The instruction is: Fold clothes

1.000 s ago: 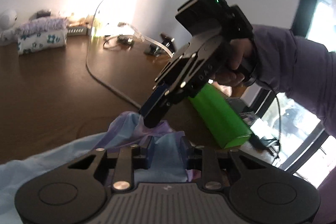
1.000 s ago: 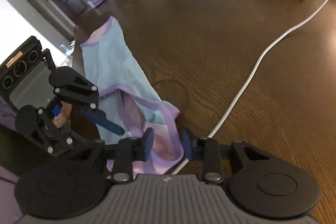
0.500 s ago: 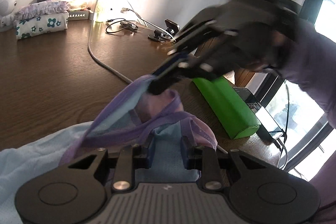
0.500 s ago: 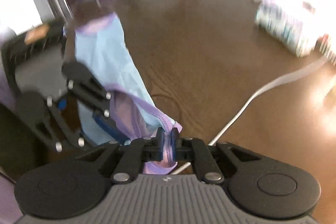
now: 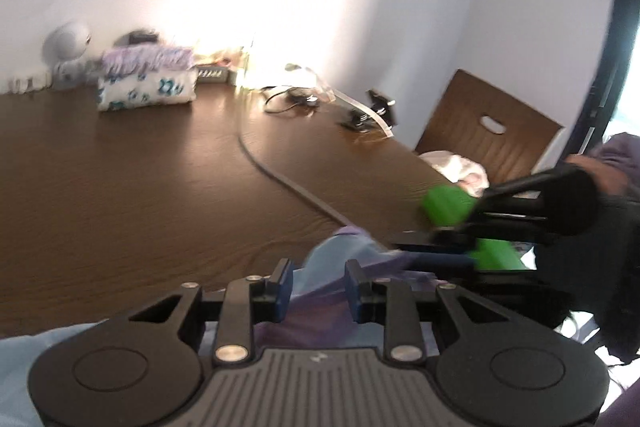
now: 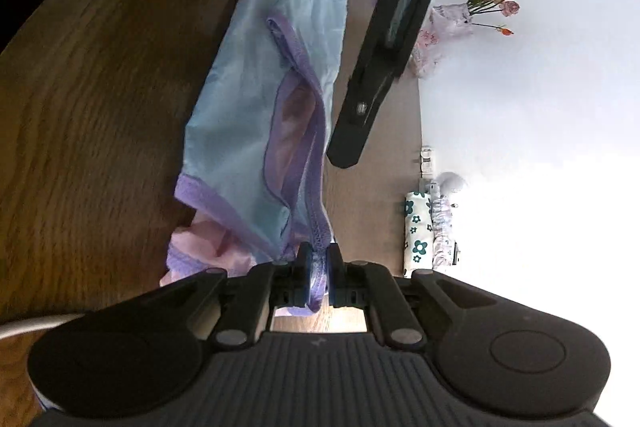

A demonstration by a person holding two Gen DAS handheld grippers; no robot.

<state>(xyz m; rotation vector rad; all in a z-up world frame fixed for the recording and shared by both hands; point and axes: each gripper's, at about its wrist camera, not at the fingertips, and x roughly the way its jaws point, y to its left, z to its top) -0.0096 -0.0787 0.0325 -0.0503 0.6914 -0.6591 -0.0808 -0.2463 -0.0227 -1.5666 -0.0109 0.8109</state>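
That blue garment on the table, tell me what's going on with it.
A person with a gripper in each hand is folding a light blue garment with purple trim on a brown wooden table. The right gripper is shut on the purple hem. The left gripper has cloth bunched between its fingers, and its jaws are closing. The garment is stretched between the two grippers, partly lifted; no fold is finished yet.

A light blue garment (image 6: pixel 256 99) edged in purple trim, with a pink part near the jaws, is seen on a dark brown wood-grain tabletop (image 6: pixel 92 99). A white pouch (image 5: pixel 146 91) printed with teal flowers is seen far left; a bright green object (image 5: pixel 448 205) right.
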